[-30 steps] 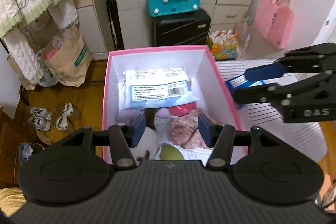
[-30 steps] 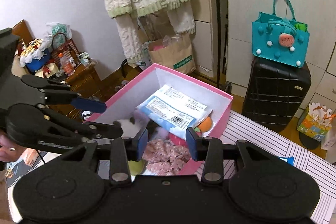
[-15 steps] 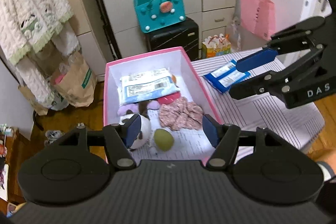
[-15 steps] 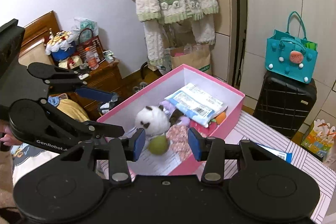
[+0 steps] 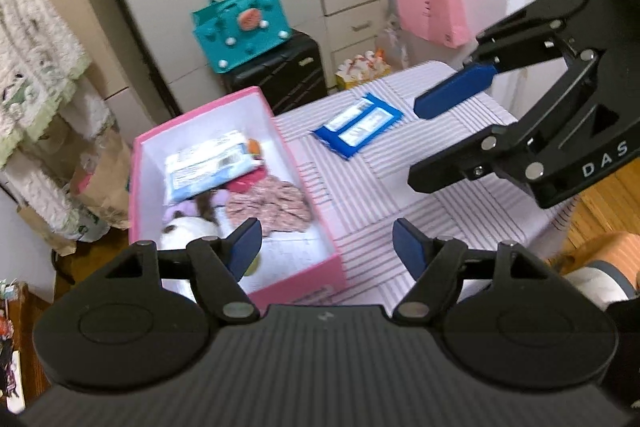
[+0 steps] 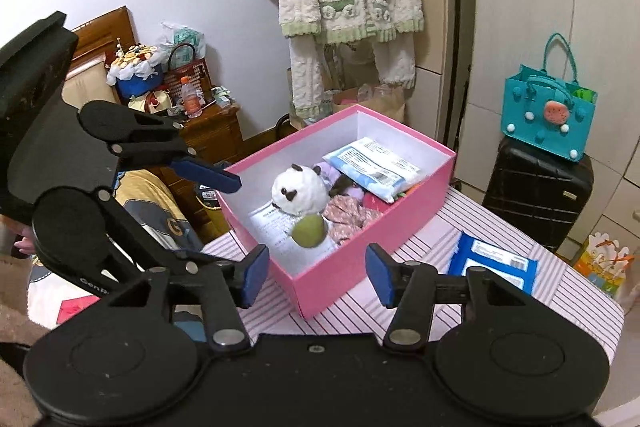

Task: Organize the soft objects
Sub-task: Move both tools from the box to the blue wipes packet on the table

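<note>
**Risk: box displaced, pack missed**

The left gripper [image 5: 326, 241] is empty, jaws opening, above the box [image 6: 372, 247] corner; a low pass could shove it. The box holds the panda [image 6: 298, 193], ball [image 6: 307, 231] and 1 pack. The right gripper [image 6: 316, 275], empty and opening, is well apart from the blue pack [image 6: 492, 265] on the table [image 6: 560, 291]; a flat pack may slip.

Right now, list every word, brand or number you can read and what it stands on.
"DAS": on the right claw, the rest cut off.
"GenR": on the left claw, the rest hidden.
Printed labels on the white packet in the pink box: too small.
Blue packet label: too small.
Pink bag print: blurred.
</note>
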The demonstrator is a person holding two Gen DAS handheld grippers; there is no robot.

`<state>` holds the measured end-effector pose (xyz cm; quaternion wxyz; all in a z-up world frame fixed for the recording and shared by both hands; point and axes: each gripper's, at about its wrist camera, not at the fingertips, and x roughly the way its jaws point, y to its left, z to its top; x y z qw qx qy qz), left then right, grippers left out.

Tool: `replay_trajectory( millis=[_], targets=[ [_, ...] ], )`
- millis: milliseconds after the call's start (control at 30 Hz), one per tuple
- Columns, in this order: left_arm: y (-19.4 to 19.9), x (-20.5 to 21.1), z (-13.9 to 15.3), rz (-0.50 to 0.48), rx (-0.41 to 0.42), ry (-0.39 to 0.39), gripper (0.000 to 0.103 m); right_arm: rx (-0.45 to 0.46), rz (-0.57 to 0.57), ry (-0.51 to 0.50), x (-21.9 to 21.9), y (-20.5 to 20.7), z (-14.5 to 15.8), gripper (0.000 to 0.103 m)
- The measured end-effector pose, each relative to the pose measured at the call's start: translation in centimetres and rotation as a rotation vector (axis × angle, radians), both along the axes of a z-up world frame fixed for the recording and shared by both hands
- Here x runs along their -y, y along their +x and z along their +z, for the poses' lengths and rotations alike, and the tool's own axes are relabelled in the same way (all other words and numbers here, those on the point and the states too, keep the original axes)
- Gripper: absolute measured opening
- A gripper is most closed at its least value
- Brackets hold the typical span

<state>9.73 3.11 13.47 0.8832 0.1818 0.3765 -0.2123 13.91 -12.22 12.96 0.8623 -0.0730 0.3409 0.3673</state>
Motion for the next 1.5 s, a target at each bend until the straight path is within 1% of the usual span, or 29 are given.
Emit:
replay_trajectory(
  millis=[100, 200, 267, 300, 367, 433, 500, 600, 733, 800, 933, 1000, 1067, 1100, 1233, 1300, 1333, 1400, 1433, 1500],
  targets=[
    [0.2, 1.3, -0.9, -0.018, -0.031, -0.02, 0.082, 0.003, -0.012, 0.004, 1.6, -0.4, -0.4, 0.062],
    [1.0, 2.7, -1.8, -0.011, -0.066, -0.027, 0.082, 0.014, -0.023, -0.006, 3.1, -0.4, -0.9, 0.062],
    [1.5, 3.9, -2.3, -0.017, -0.081, -0.013, 0.082, 0.01, -0.046, -0.001, 4.1, -0.1, -1.2, 0.062],
    [1.8, 4.5, -2.4, -0.017, -0.081, -0.006, 0.083, 0.006, -0.056, 0.006, 4.7, 0.1, -1.3, 0.062],
    [2.5, 5.5, -2.5, -0.018, -0.067, 0.003, 0.089, 0.0, -0.078, 0.022, 5.9, 0.7, -1.5, 0.063],
    [3.1, 6.5, -2.5, -0.017, -0.045, 0.002, 0.098, -0.001, -0.109, 0.038, 7.0, 1.3, -1.8, 0.065],
    [3.7, 7.2, -2.5, -0.003, -0.02, -0.009, 0.099, 0.003, -0.133, 0.041, 8.1, 2.1, -2.2, 0.065],
    [4.5, 8.1, -3.0, 0.015, 0.008, -0.066, 0.099, -0.023, -0.166, 0.069, 9.7, 3.7, -3.4, 0.065],
    [5.7, 9.0, -4.1, 0.048, -0.008, -0.19, 0.099, -0.037, -0.201, 0.132, 11.7, 5.7, -5.3, 0.065],
    [6.2, 9.3, -4.8, 0.064, -0.001, -0.248, 0.099, -0.036, -0.203, 0.169, 12.5, 6.6, -6.4, 0.065],
    [7.5, 10.3, -6.8, 0.081, 0.002, -0.331, 0.099, -0.055, -0.248, 0.275, 14.2, 8.6, -8.5, 0.065],
    [8.4, 11.1, -8.3, 0.093, -0.004, -0.313, 0.099, -0.034, -0.265, 0.3, 14.7, 9.2, -9.6, 0.065],
    [9.2, 11.9, -9.9, 0.12, 0.014, -0.285, 0.099, -0.005, -0.279, 0.284, 14.9, 9.8, -10.8, 0.068],
    [9.6, 12.2, -10.6, 0.141, 0.023, -0.275, 0.099, 0.005, -0.285, 0.271, 14.9, 10.1, -11.2, 0.071],
    [11.9, 12.7, -12.9, 0.241, 0.038, -0.279, 0.099, 0.014, -0.307, 0.231, 14.5, 11.7, -13.1, 0.073],
    [12.7, 12.7, -13.8, 0.29, 0.073, -0.266, 0.097, 0.031, -0.313, 0.216, 14.3, 12.4, -13.7, 0.08],
    [13.1, 13.0, -14.2, 0.299, 0.094, -0.253, 0.094, 0.031, -0.314, 0.214, 14.3, 13.0, -14.0, 0.08],
    [13.9, 13.6, -15.0, 0.327, 0.144, -0.198, 0.086, 0.005, -0.316, 0.219, 14.3, 14.2, -14.7, 0.08],
    [14.2, 13.8, -15.2, 0.325, 0.156, -0.186, 0.086, -0.011, -0.322, 0.233, 14.4, 14.9, -15.1, 0.08],
    [14.9, 13.8, -15.6, 0.32, 0.132, -0.21, 0.086, -0.039, -0.342, 0.236, 14.5, 16.1, -15.8, 0.079]
  ],
)
